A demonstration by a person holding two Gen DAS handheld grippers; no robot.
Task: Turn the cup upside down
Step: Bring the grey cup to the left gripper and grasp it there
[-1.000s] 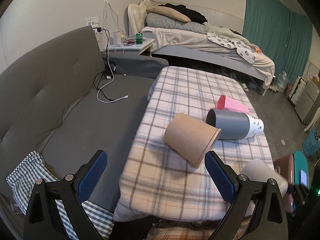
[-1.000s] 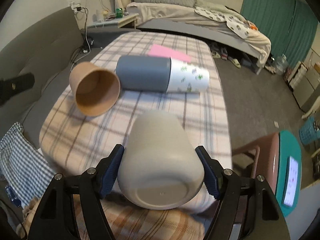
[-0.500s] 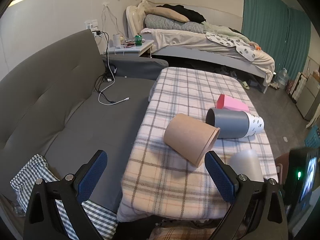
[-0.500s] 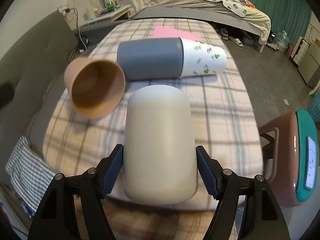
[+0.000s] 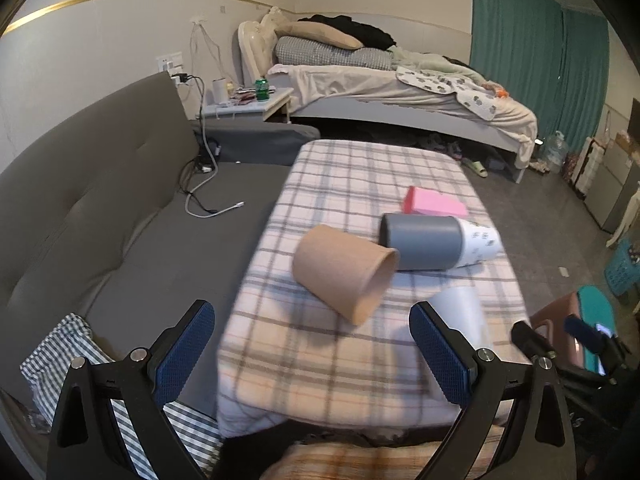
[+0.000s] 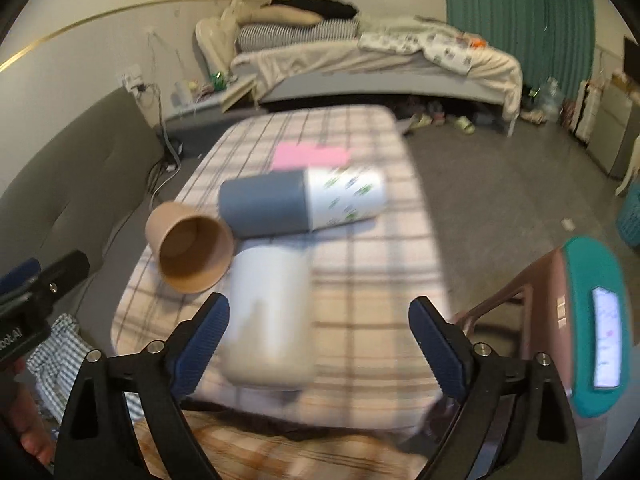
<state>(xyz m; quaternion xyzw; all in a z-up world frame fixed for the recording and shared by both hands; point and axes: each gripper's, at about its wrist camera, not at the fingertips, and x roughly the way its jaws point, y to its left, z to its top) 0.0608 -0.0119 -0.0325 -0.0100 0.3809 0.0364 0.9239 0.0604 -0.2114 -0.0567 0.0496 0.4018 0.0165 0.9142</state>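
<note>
Releasing: right gripper (image 6: 318, 332) fingers, clamped on the white cup (image 6: 270, 316) half a second ago, now stand wide and apart from it.
White cup rests at the near edge of the plaid-covered worktop (image 6: 376, 264), beside the brown paper cup (image 6: 188, 248); view blurred, orientation unclear, likely inverted. Left gripper (image 5: 312, 352) wide, empty. Judgement: placement done, retreat due.

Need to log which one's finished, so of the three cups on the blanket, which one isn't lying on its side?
The white cup, standing on end between the right gripper's open fingers. The brown paper cup and grey-and-white cup lie sideways.
</note>
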